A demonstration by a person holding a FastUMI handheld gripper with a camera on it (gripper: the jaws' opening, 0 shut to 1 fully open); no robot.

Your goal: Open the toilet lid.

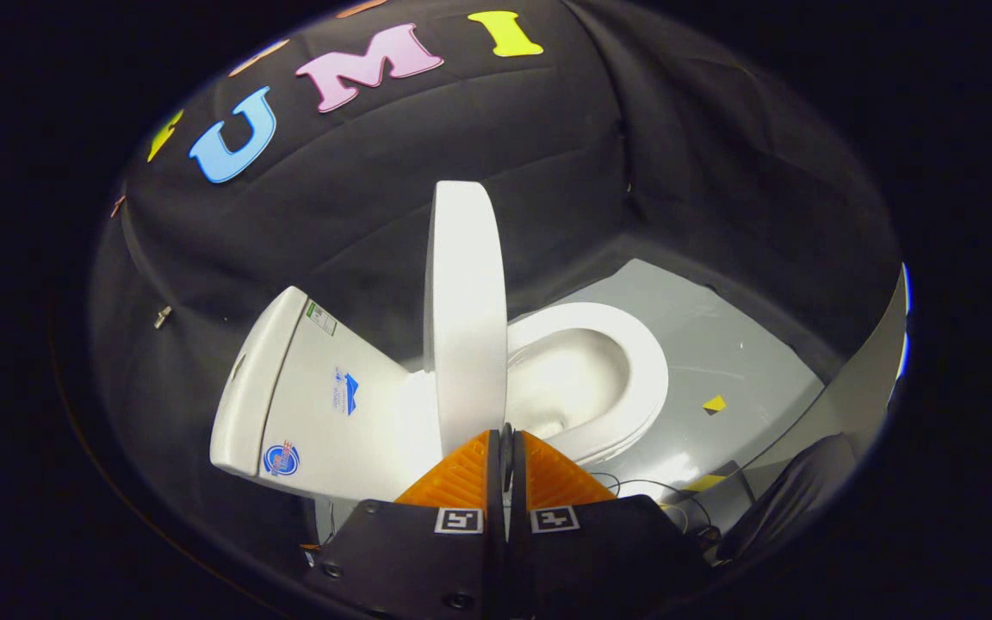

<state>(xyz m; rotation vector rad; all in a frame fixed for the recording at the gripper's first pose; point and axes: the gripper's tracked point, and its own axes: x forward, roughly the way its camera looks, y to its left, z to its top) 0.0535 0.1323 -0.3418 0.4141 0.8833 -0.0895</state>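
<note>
A white toilet stands just ahead of my fingers, seen tilted. Its lid point(465, 301) is raised and stands edge-on between the tank point(298, 405) and the open seat ring point(634, 362), with the bowl point(565, 379) showing beyond the lid. My gripper point(505, 436) is shut, its two fingers pressed together with nothing held between them. The fingertips sit right at the near edge of the lid; I cannot tell whether they touch it.
The toilet stands on a grey floor point(720, 344) with a small yellow marker point(714, 403) on it. Thin cables point(634, 484) lie near the toilet's base. A dark cloth bundle point(793, 495) lies beside them. Black booth cloth hangs behind the toilet.
</note>
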